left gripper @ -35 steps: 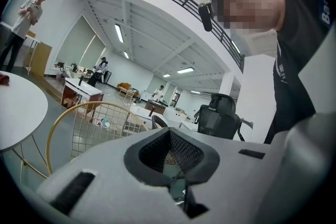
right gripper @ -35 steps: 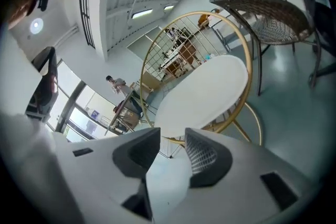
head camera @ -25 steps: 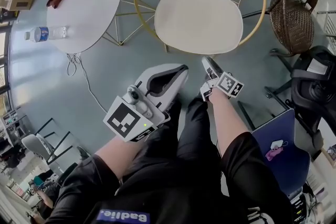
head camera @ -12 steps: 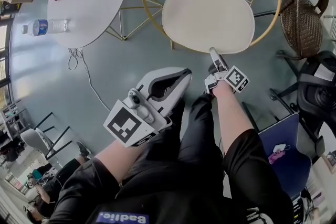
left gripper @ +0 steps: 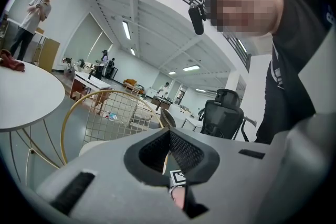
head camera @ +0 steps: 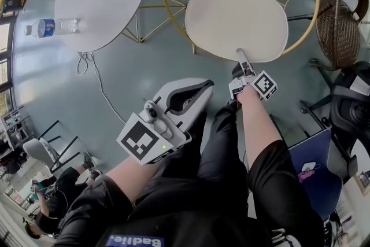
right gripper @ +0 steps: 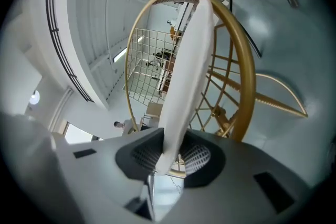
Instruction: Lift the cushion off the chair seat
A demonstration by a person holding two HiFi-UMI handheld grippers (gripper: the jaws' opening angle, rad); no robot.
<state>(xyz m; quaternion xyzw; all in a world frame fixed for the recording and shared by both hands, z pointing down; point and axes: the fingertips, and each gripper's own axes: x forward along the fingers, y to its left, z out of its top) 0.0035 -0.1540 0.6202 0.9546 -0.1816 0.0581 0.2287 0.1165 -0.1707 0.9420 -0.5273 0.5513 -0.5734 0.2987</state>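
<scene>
Right gripper (head camera: 241, 56): jaws closing on the cushion's (head camera: 234, 17) front edge, both pads against it
Left gripper (head camera: 208, 85): jaws together, empty
Cushion: flat on gold wire chair (right gripper: 251, 76)

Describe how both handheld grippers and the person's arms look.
Both the left gripper and the right gripper have pale grey moulded shells, and their fingers are lined with black mesh-textured pads. Each carries a cube with black-and-white square markers; the left one shows a small green light. The person wears black short sleeves. The right gripper's fingers are closing with the cushion edge between them.
</scene>
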